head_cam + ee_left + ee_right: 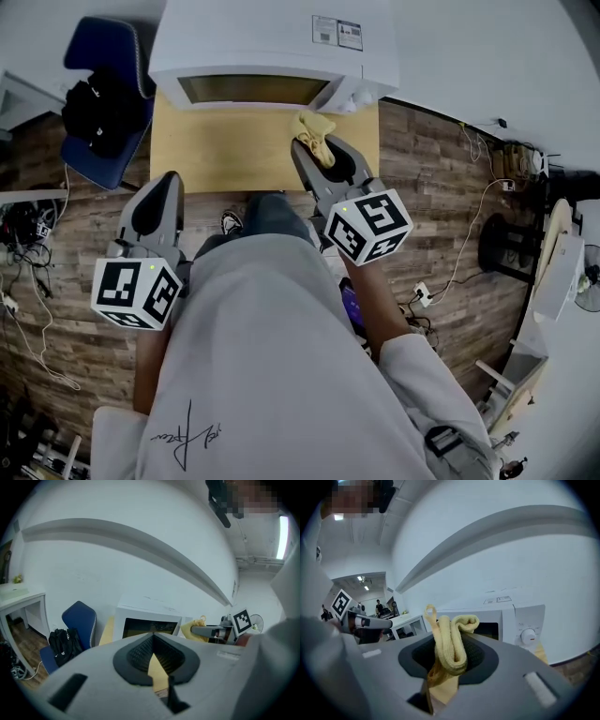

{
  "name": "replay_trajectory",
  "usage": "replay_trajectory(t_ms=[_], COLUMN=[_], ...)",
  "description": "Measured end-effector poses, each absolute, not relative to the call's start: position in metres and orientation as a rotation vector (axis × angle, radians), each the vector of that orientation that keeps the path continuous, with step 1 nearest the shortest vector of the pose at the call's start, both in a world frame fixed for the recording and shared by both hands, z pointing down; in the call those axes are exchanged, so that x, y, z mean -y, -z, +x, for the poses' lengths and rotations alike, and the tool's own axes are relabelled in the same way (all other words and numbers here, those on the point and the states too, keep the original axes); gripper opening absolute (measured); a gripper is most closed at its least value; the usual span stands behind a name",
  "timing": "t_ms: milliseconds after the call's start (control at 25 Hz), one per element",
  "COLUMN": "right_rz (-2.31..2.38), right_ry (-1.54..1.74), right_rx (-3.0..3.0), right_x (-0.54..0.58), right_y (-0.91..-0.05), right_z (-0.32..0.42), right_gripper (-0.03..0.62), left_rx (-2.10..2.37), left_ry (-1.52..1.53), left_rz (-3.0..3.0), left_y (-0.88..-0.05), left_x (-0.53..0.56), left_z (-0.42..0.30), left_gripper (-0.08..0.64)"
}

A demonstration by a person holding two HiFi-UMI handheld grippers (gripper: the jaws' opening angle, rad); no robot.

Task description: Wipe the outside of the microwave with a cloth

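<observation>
Pinching a bunched yellow cloth (314,127) between its jaws, the right gripper (319,150) holds it over the wooden table (216,150), just in front of the white microwave (272,47) near its dial (528,636); whether cloth and microwave touch cannot be told. The left gripper (167,180) hangs at the table's near edge, jaws closed together on nothing, well apart from the cloth.

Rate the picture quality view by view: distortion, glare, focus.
Head view: evenly lit and sharp, though the fisheye curves the floor planks and the microwave top is nearly blown out white. Left gripper view: dark round vignette, the wall ledge bowed into an arc, a ceiling light glaring at right. Right gripper view: same vignette and bowing; the cloth in the jaws is crisp.
</observation>
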State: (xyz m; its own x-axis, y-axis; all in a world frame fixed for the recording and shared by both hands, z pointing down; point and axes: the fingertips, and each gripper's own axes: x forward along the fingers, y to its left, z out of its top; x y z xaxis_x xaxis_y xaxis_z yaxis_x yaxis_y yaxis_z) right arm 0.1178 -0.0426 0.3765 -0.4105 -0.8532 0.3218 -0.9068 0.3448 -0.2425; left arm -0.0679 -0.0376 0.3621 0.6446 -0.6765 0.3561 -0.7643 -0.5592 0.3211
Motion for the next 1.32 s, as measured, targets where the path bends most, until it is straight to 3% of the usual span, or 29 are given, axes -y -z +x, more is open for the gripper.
replay_trajectory(t_ms=[1320], right_rz=[1.666], right_ry=[-0.536], right_rx=[2.49], right_x=[0.005], right_y=[-0.337], right_z=[0.148], right_gripper=[0.112], left_rx=[1.068], left_ry=[-0.263], left_rz=[2.452], left_y=[-0.352], left_x=[0.032], left_z=[-0.044], left_gripper=[-0.009])
